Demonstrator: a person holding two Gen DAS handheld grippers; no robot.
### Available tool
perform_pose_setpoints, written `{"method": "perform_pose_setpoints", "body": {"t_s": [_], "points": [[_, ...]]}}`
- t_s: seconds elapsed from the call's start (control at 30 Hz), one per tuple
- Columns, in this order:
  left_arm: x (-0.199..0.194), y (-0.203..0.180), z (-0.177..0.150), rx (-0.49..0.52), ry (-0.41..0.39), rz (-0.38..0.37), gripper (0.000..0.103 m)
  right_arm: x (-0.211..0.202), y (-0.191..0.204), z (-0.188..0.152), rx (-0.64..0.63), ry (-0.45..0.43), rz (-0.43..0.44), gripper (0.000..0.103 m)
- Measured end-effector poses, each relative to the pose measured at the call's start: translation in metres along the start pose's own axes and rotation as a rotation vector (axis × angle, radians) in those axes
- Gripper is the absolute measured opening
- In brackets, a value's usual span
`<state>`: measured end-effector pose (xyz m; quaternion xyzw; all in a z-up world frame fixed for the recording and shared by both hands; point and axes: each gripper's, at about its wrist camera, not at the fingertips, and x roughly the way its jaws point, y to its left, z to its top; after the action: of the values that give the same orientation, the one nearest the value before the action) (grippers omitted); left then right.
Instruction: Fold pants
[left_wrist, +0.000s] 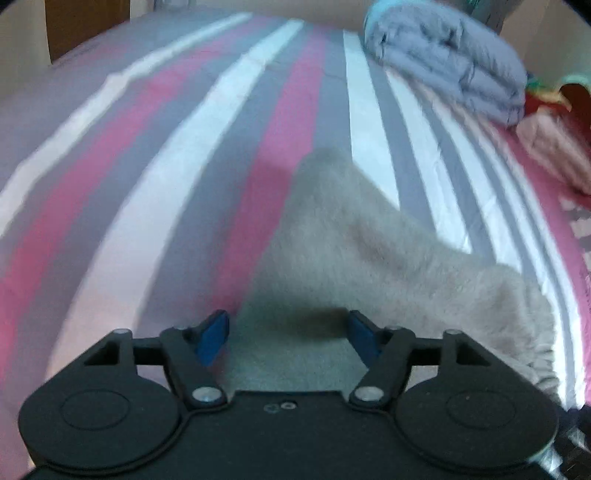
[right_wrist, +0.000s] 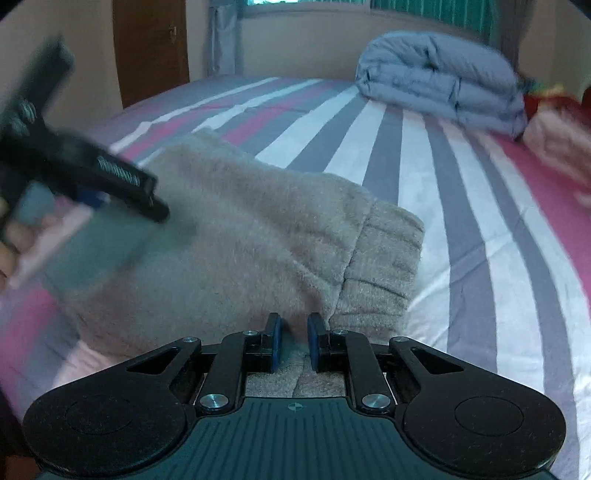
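No legible text or labels

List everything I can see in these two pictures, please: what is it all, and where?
pants: one pair, fuzzy grey-beige, lying on the bed, ribbed cuff to the right
bedsheet: one, pink, grey and white stripes, covering the bed
duvet: one, blue-grey, folded at the far end of the bed
pink cloth: one pile, far right edge, blurred
door: one, brown, back wall
left gripper: one, black with blue pads, jaws apart over the pants
right gripper: one, black, pads pinching a fold of the pants
hand: one, blurred, holding the left gripper
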<state>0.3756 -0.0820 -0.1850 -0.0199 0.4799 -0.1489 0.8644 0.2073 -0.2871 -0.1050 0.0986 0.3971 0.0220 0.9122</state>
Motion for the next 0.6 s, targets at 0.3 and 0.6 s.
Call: {"method": "perform_pose_setpoints", "body": {"t_s": [0.3,0.6], "points": [[0.025,0.029,-0.005,0.001,0.116,-0.100,0.072,0.031,-0.110,0.012,0.522,0.065,0.177,0.102],[0.014,0.022,-0.009,-0.055,0.048,-0.189,0.015,0.060,-0.128,-0.009,0.780,0.084,0.363,0.049]]}}
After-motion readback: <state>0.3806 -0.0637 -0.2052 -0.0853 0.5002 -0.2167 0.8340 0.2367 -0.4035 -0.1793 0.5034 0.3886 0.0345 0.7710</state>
